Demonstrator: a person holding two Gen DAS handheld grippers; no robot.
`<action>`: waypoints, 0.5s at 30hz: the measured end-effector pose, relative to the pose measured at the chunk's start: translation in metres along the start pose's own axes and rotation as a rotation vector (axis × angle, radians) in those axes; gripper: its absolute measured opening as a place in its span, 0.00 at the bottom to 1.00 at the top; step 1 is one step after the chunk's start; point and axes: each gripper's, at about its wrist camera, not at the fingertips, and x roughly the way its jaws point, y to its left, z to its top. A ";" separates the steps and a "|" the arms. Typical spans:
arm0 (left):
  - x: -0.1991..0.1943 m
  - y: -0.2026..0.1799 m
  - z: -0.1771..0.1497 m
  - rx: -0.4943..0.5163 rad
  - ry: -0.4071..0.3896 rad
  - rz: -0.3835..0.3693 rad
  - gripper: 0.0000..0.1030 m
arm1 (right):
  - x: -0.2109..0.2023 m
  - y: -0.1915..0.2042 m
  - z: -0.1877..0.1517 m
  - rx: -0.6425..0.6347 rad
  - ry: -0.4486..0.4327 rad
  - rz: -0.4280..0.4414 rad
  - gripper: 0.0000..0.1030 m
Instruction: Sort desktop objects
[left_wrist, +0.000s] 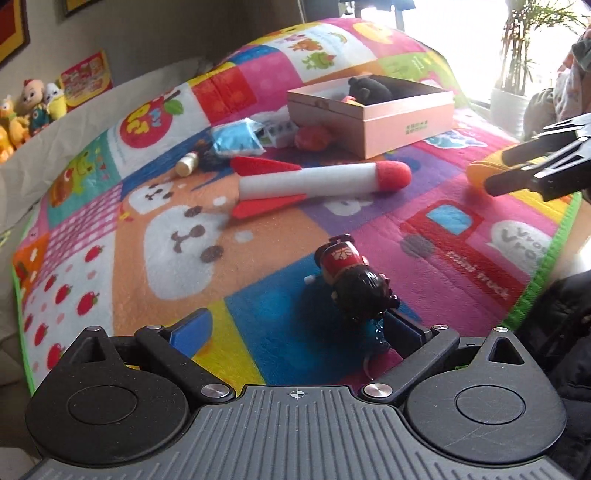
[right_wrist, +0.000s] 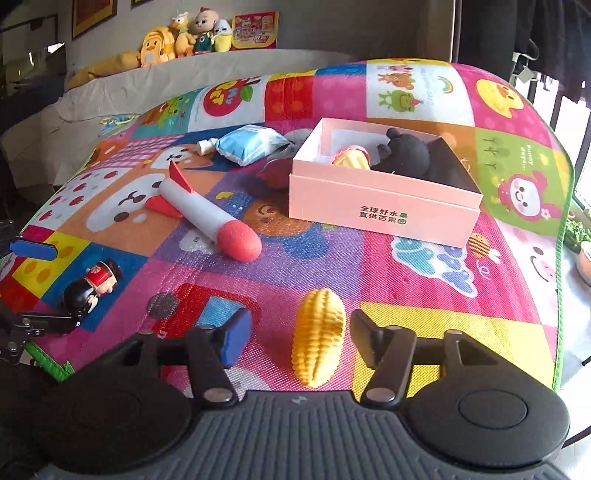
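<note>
Patchwork play mat: toy corn lies between wide jaws of right gripper, to be centred before closing; left gripper jaws wide beside doll.

Between your right tongs lies a ribbed yellow corn toy. Beyond them you see a pale pink box and a white foam rocket with red tip and fins. A red-and-black figurine sits between your left tongs on the patchwork cartoon mat.
</note>
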 end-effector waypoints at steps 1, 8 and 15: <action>0.004 0.004 0.004 -0.004 -0.003 0.041 0.98 | -0.002 0.000 -0.001 -0.001 -0.011 -0.007 0.65; 0.012 0.036 0.018 -0.139 -0.023 0.171 0.98 | -0.006 -0.008 -0.010 0.009 -0.038 -0.075 0.70; 0.000 0.040 0.009 -0.221 -0.015 0.089 0.99 | -0.006 -0.024 -0.024 0.038 -0.022 -0.138 0.79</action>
